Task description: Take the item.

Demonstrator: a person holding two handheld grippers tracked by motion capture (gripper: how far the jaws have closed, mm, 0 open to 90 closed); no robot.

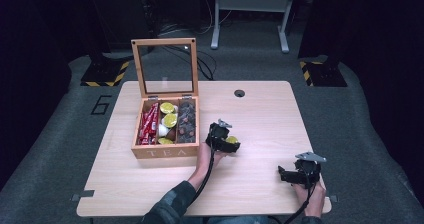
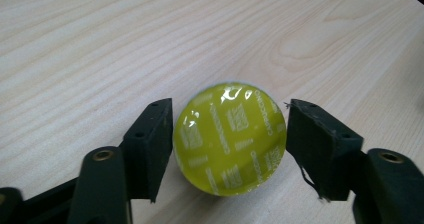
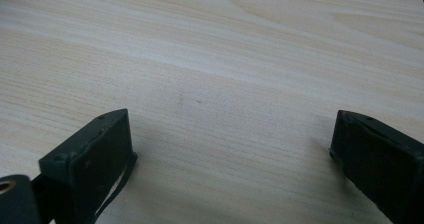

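Note:
A round yellow-green foil-topped capsule (image 2: 230, 139) lies on the light wooden table (image 2: 150, 34), between the two black jaws of my left gripper (image 2: 230, 108). The pads stand beside its edges with a hair of space, not pressing on it, so the gripper is open. From above, the capsule (image 1: 232, 140) and the left gripper (image 1: 226, 143) sit just right of the wooden tea box (image 1: 165, 152). My right gripper (image 1: 284, 174) rests near the table's front right, its jaws wide open over bare wood (image 3: 230, 119) with nothing between them.
The tea box's glass lid (image 1: 165, 66) stands upright. Its compartments hold red sachets (image 1: 149, 124), yellow capsules (image 1: 169, 115) and dark capsules (image 1: 187, 124). A cable hole (image 1: 239, 93) sits near the table's far edge. Black cables trail from both grippers toward the person.

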